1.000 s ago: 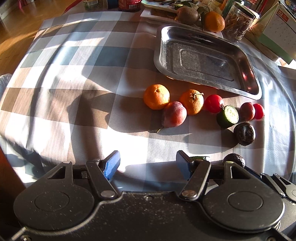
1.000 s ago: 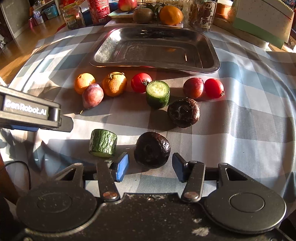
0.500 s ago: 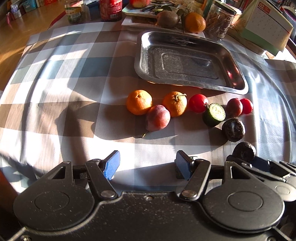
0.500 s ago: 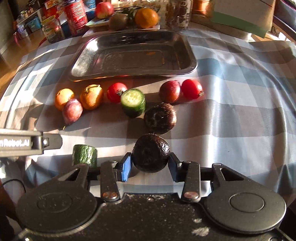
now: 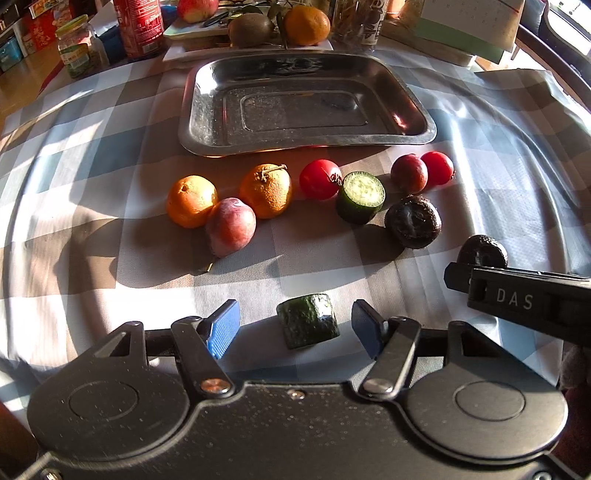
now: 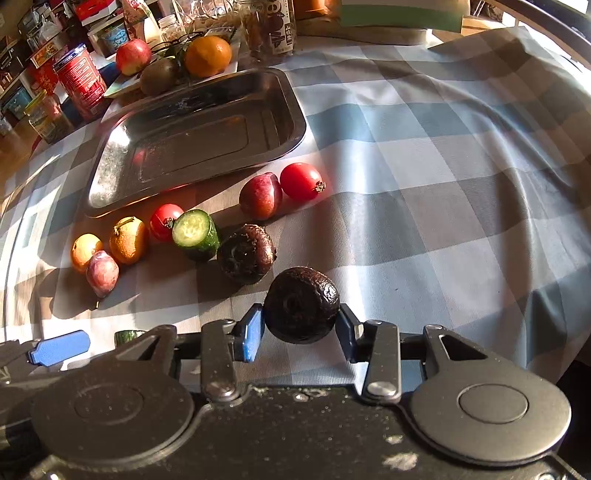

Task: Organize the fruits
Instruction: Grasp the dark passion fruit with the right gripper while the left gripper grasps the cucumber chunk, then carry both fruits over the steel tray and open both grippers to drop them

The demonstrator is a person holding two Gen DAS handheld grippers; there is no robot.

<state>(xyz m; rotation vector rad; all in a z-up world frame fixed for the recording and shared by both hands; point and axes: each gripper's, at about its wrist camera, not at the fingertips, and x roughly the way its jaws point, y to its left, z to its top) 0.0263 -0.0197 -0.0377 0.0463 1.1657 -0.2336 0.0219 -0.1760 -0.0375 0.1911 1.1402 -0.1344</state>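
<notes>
A dark wrinkled round fruit (image 6: 301, 306) sits between the blue pads of my right gripper (image 6: 300, 332), which is shut on it just above the checked cloth. My left gripper (image 5: 294, 325) is open, with a short cucumber piece (image 5: 308, 319) lying on the cloth between its fingers, touching neither pad. The right gripper's black body (image 5: 517, 295) crosses the left wrist view at the right, with the dark fruit (image 5: 482, 251) at its tip. The steel tray (image 5: 306, 144) lies empty beyond the fruit row.
In front of the tray lie two oranges (image 5: 192, 201), a plum (image 5: 231, 227), a tomato (image 5: 319, 179), a cut cucumber piece (image 5: 360, 197), a second dark fruit (image 5: 413, 221), and another plum and tomato (image 5: 437, 168). Jars, a can (image 5: 140, 26) and a fruit plate stand behind.
My right gripper has shut on the dark fruit and rolled. My left gripper has shifted right, bringing the cucumber piece between its open fingers.
</notes>
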